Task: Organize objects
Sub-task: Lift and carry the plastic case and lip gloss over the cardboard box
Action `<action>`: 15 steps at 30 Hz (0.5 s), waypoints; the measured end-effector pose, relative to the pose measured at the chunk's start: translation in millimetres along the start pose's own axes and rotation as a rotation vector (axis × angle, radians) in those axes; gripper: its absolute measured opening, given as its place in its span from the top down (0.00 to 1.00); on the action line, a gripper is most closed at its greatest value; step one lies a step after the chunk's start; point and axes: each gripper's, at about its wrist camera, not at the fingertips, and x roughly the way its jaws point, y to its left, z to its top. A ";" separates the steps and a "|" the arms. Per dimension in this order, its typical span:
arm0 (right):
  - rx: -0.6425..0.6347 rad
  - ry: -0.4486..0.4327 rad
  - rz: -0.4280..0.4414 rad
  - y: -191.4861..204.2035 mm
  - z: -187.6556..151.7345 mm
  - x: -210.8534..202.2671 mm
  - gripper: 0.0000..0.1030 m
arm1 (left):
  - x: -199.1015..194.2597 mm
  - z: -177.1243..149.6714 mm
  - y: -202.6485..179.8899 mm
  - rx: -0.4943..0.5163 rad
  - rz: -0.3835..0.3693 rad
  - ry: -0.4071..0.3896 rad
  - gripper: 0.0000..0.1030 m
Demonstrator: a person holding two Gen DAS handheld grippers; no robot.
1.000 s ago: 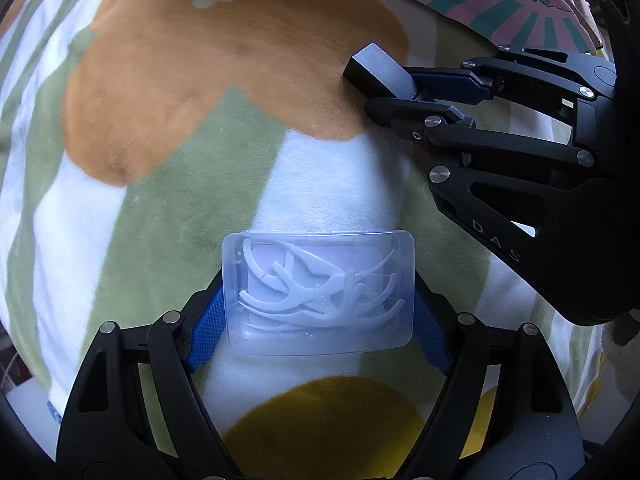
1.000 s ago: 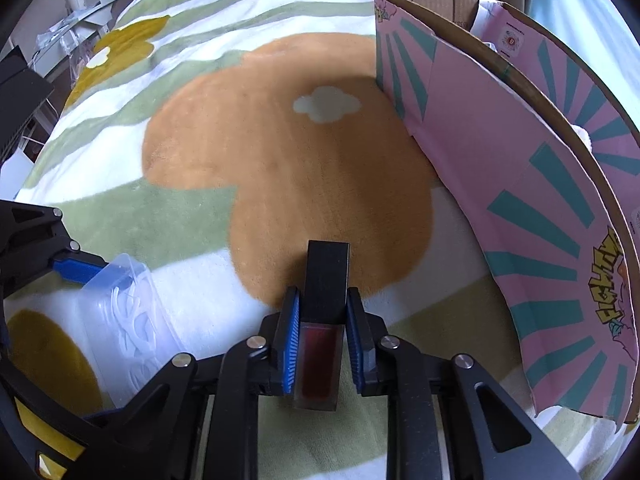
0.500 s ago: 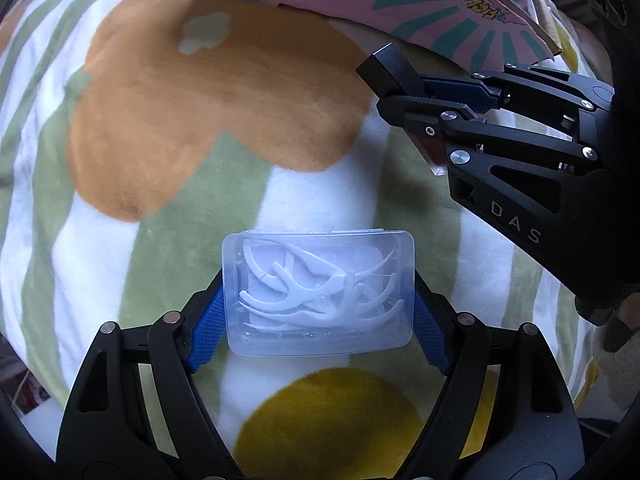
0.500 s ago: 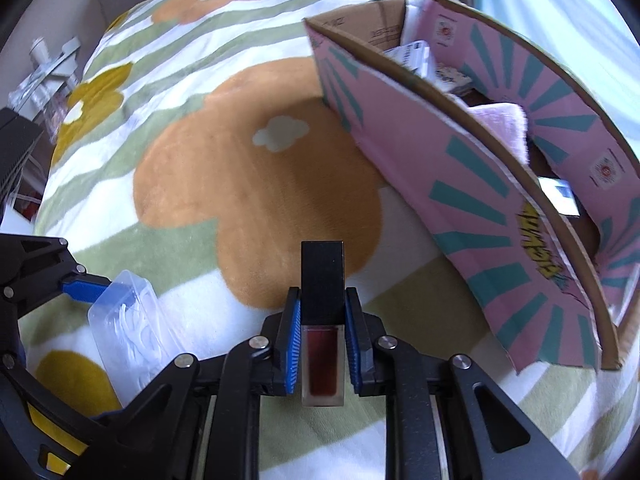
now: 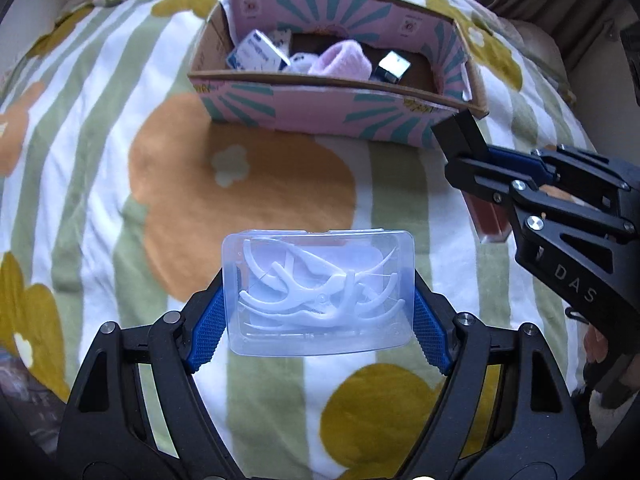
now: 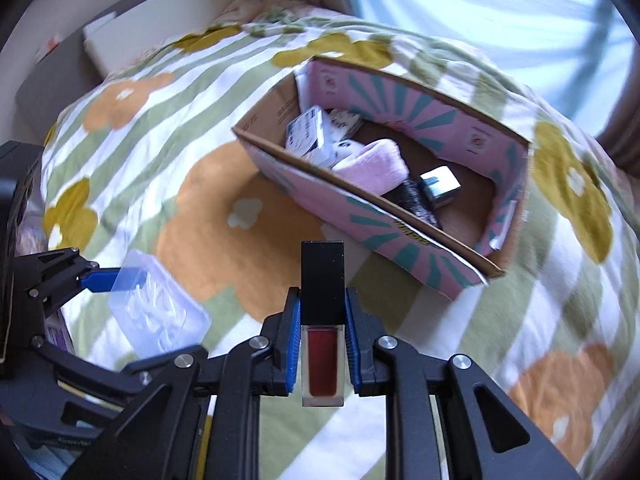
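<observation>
The left gripper (image 5: 319,310) pinches a clear rectangular plastic case of white floss picks (image 5: 319,294) between its blue pads, held above a green-and-white striped blanket with orange and mustard flowers (image 5: 100,184). Beside it, the right gripper (image 6: 322,334) clamps a slim lip-gloss tube with a black cap and dark red fill (image 6: 322,320), cap pointing forward. Farther off on the blanket stands an open pink cardboard box with teal sunburst stripes (image 6: 360,204), holding a rolled pink cloth (image 6: 376,168), a blue-and-white packet (image 6: 306,132) and a small silvery cube (image 6: 440,184).
</observation>
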 end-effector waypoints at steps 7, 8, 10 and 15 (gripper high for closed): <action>0.228 -0.046 -0.111 11.6 11.5 -72.6 0.83 | -47.5 59.7 52.5 0.065 -0.016 -0.093 0.24; 0.262 -0.054 -0.123 12.7 10.9 -81.0 0.83 | -51.9 64.0 53.9 0.074 -0.017 -0.103 0.24; 0.322 -0.069 -0.147 15.6 9.0 -97.8 0.83 | -68.5 72.4 58.9 0.094 -0.022 -0.120 0.24; 0.383 -0.076 -0.199 25.9 3.1 -124.7 0.83 | -98.1 80.9 65.9 0.128 -0.052 -0.129 0.24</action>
